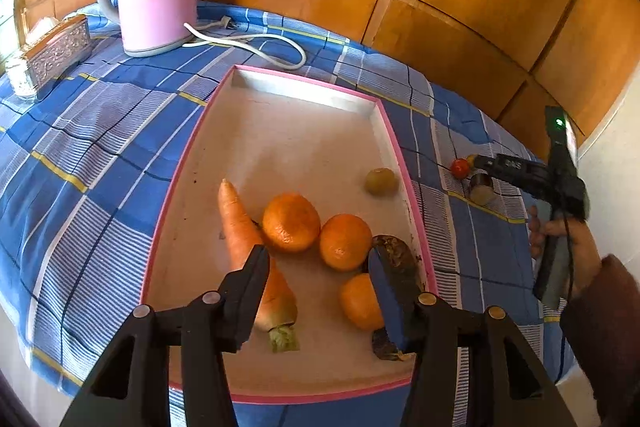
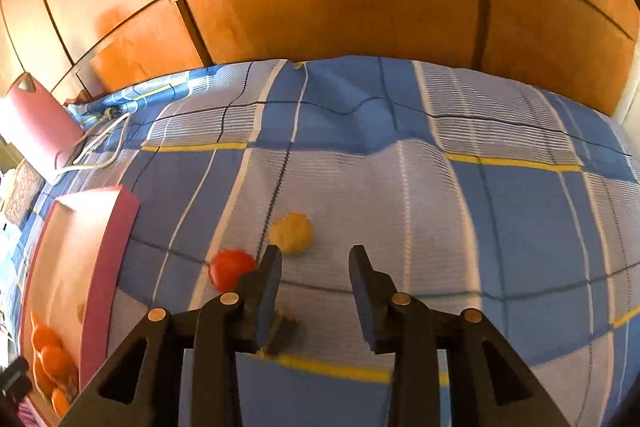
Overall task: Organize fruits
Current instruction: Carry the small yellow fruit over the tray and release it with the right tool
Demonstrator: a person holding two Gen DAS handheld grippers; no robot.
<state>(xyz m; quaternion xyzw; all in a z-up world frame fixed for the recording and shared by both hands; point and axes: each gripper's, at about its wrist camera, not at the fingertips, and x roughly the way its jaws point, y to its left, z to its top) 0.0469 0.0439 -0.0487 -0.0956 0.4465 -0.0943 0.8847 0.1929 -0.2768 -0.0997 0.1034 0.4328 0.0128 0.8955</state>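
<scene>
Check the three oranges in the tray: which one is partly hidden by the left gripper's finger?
The nearest orange, at the tray's right side; a finger covers its right edge. The other two oranges lie farther in, fully visible.

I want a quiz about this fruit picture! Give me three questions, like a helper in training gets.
1. How many oranges lie in the tray? A) two B) three C) five
2. True or false: the carrot lies in the tray, next to the oranges.
3. Which small red thing sits on the cloth, outside the tray?

Key: 1) B. 2) True. 3) The tomato.
</scene>
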